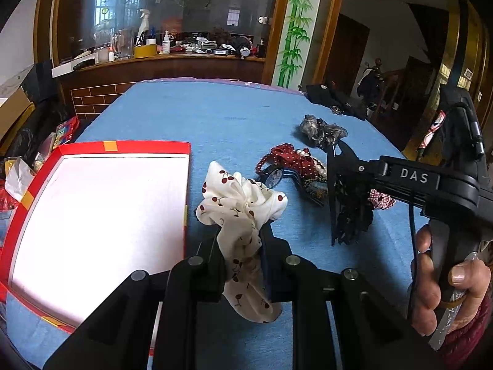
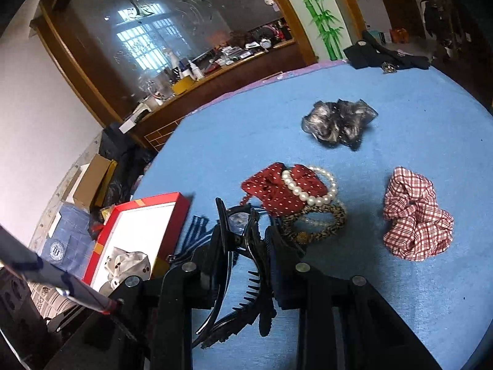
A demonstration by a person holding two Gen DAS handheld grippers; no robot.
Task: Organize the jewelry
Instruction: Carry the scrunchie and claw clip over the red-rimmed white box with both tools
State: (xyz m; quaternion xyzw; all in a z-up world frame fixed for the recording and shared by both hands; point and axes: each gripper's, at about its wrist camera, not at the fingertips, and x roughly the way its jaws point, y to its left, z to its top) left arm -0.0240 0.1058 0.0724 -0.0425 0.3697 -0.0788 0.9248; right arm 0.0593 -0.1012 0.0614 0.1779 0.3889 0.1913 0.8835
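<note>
A table (image 2: 416, 98) covered in blue cloth carried a red box (image 1: 123, 148) at its edge. Scrunchies, a pearl bracelet (image 2: 311, 185) and a black garment (image 2: 379, 54) lay on it.

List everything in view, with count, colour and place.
cherry scrunchie: one, white with red cherries, in left gripper beside the box
box: one, red rim, white inside, left on table
hair claw: one, black, in right gripper
pearl bracelet: one, white, on red dotted scrunchie
leopard scrunchie: one, brown
checked scrunchie: one, red-white, right
grey scrunchie: one, far
table: blue cloth
left gripper: shut
right gripper: shut
hand: on right gripper's handle
</note>
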